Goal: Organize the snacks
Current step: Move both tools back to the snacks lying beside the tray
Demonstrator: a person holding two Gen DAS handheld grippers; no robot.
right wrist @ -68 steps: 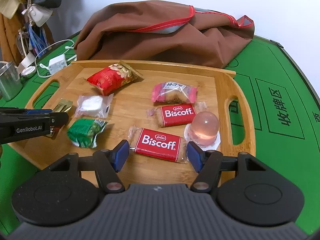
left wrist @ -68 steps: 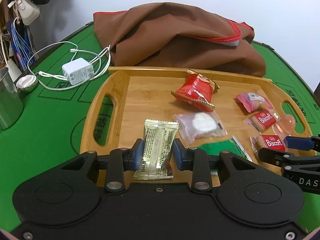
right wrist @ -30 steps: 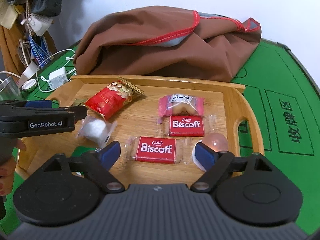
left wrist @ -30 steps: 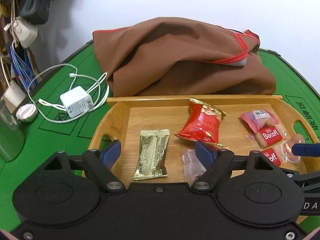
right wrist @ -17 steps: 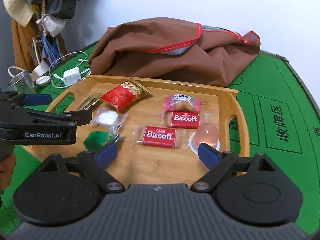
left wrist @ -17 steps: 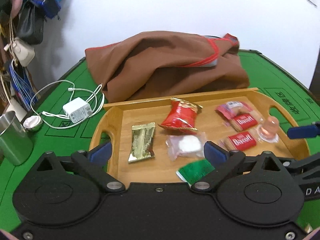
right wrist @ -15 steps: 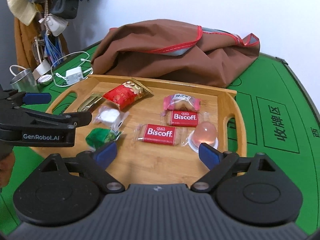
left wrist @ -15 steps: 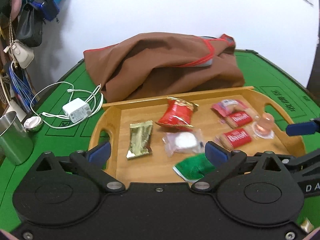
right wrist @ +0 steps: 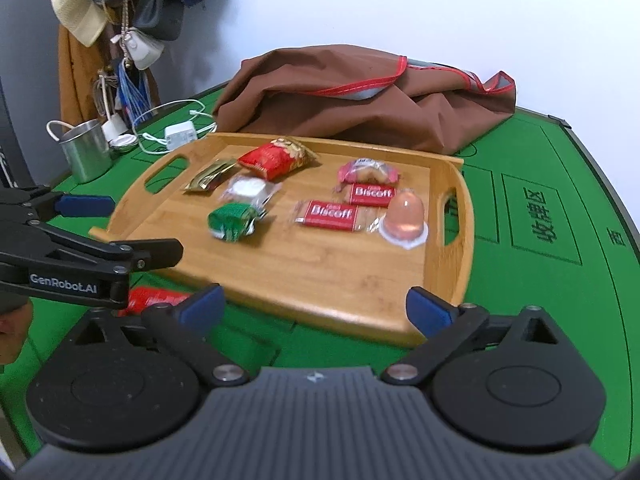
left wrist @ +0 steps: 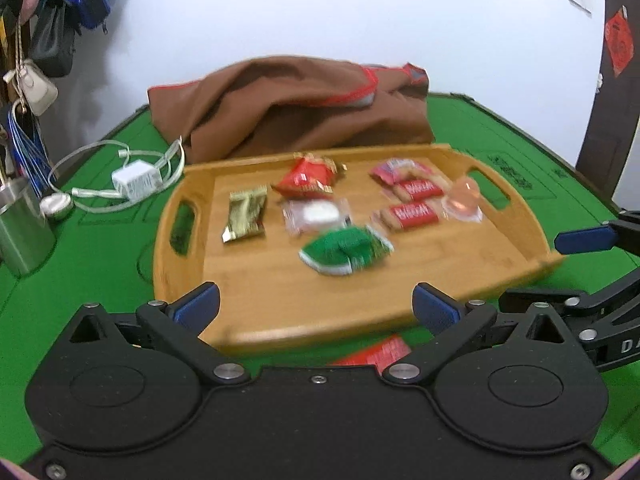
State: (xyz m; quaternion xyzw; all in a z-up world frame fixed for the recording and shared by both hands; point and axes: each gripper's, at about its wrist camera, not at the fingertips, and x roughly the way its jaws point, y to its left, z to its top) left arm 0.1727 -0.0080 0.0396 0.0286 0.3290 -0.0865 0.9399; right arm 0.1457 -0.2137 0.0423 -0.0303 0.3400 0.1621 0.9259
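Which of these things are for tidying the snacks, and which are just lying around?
For the job:
- wooden tray
- two Biscoff packets
- green packet
- jelly cup
- red packet on the table

Just lying about:
- brown bag
- charger and cable
- metal cup

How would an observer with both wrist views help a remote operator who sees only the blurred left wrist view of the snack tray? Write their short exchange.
Operator: The red biscuit packets are blurred here. What is printed on them?
Observer: The right wrist view reads Biscoff on both.
Operator: Is the right hand-held gripper carrying anything? I see only one finger.
Observer: No. Its jaws are opening, with nothing between them but the wooden tray's near rim and the green table.
Operator: What hangs above the metal cup?
Observer: A pale yellow hat, over a cluster of bags.
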